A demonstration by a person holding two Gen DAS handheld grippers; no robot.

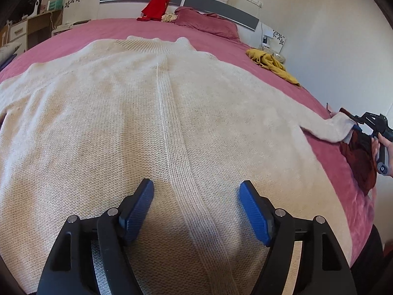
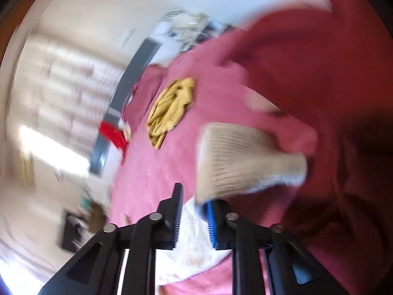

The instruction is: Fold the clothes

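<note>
A cream knit sweater (image 1: 152, 123) lies spread flat on the pink bed (image 1: 118, 28), collar toward the headboard. My left gripper (image 1: 196, 204) is open just above the sweater's lower middle, one finger on each side of the centre seam. My right gripper (image 1: 361, 123) is at the far right, at the end of the sweater's right sleeve (image 1: 336, 127). In the blurred right wrist view the ribbed cuff (image 2: 240, 157) hangs over the right blue pad (image 2: 212, 223), with the jaws of my right gripper (image 2: 194, 209) partly apart and sleeve fabric between them.
A yellow garment (image 1: 270, 64) lies crumpled near the bed's right edge and also shows in the right wrist view (image 2: 172, 105). A red garment (image 1: 157, 3) hangs on the headboard. A dark red cloth (image 1: 358, 162) lies at the right edge. A pink pillow (image 1: 208, 22) is at the head.
</note>
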